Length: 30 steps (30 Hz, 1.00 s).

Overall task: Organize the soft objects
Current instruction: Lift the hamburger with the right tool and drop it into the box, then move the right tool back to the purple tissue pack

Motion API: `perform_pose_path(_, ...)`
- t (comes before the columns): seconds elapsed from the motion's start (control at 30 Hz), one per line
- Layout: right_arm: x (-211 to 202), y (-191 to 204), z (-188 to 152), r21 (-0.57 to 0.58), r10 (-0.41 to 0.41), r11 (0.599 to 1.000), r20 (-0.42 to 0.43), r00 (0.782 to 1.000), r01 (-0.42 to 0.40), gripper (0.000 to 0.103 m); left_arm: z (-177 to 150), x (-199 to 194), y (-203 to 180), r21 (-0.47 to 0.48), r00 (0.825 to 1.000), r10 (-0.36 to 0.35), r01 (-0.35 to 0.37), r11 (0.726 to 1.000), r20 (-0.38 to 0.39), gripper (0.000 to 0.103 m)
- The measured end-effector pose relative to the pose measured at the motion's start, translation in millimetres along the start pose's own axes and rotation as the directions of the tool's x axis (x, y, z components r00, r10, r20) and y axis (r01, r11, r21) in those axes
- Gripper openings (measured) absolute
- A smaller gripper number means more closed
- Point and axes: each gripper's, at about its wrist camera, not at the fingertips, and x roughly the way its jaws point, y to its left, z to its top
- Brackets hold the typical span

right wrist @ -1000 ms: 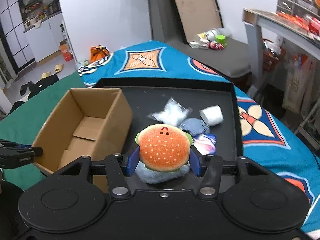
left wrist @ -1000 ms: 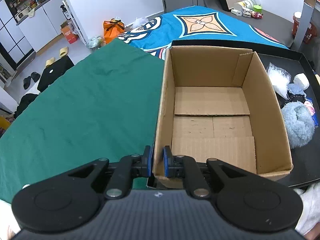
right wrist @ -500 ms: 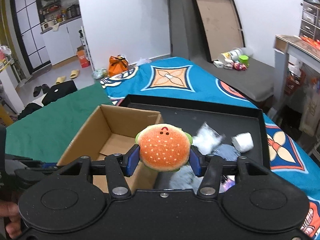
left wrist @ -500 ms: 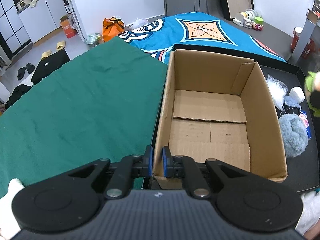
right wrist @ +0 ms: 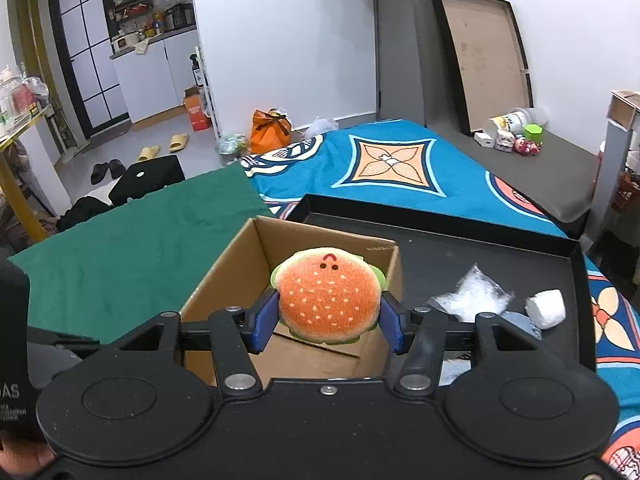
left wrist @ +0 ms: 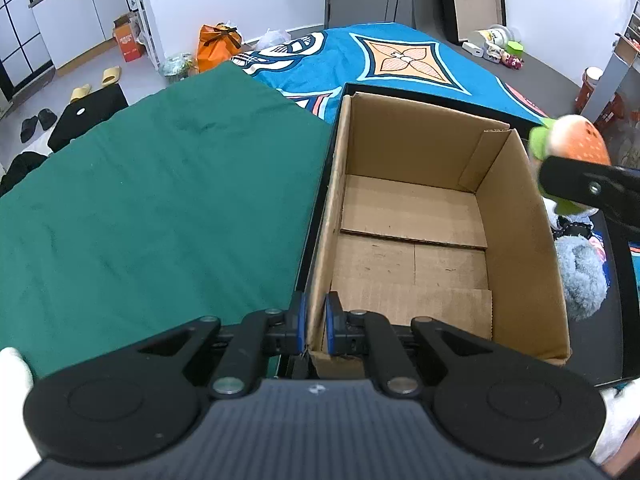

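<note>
An open, empty cardboard box (left wrist: 416, 216) stands in a black tray (right wrist: 480, 256). My left gripper (left wrist: 314, 326) is shut on the box's near left wall. My right gripper (right wrist: 328, 320) is shut on an orange burger plush (right wrist: 328, 294) and holds it above the box's right side; the plush also shows at the right edge of the left wrist view (left wrist: 572, 148). In the tray to the right of the box lie a fluffy blue ball (left wrist: 580, 276), a clear plastic bag (right wrist: 472, 296) and a white soft roll (right wrist: 546, 308).
A green cloth (left wrist: 152, 208) covers the surface left of the box. A blue patterned blanket (right wrist: 400, 168) lies behind the tray. The tray's raised rim (right wrist: 440, 224) runs behind the box. The floor beyond holds slippers and an orange bag (right wrist: 270, 130).
My right gripper has carried the burger plush up and left, from over the tray's soft items to above the box. My left gripper has kept its hold on the box wall.
</note>
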Motion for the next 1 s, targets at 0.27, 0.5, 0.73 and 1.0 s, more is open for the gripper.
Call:
perform_pose_path(0.27, -1.7, 2.2, 0.5, -0.005, 0.034, 0.999, 0.004, 0.999, -0.034, 0.085, 0.1, 1.1, 1.2, -0.003, 1.000, -0.009, 0.009, 1.000, -0.002, 0.009)
perform_pose_path(0.5, -6.2, -14.3, -10.4, 0.046, 0.008, 0.999, -0.033, 0.999, -0.007, 0.091, -0.4, -2.8, -3.9, 0.025, 1.000, 0.015, -0.015, 1.000, 0.010, 0.011)
perform_pose_path(0.73, -17.7, -31.8, -22.9, 0.068, -0.016, 0.998, -0.038, 0.999, 0.019, 0.091, 0.2, -4.7, -9.9, 0.043, 0.999, 0.051, -0.051, 0.998, 0.010, 0.014)
perform_pose_path(1.0, -25.9, -62.6, -30.2, 0.115, -0.043, 0.992, -0.035, 0.998, 0.047, 0.091, -1.7, -8.9, -17.8, 0.078, 0.993, 0.109, -0.112, 0.991, 0.035, 0.032)
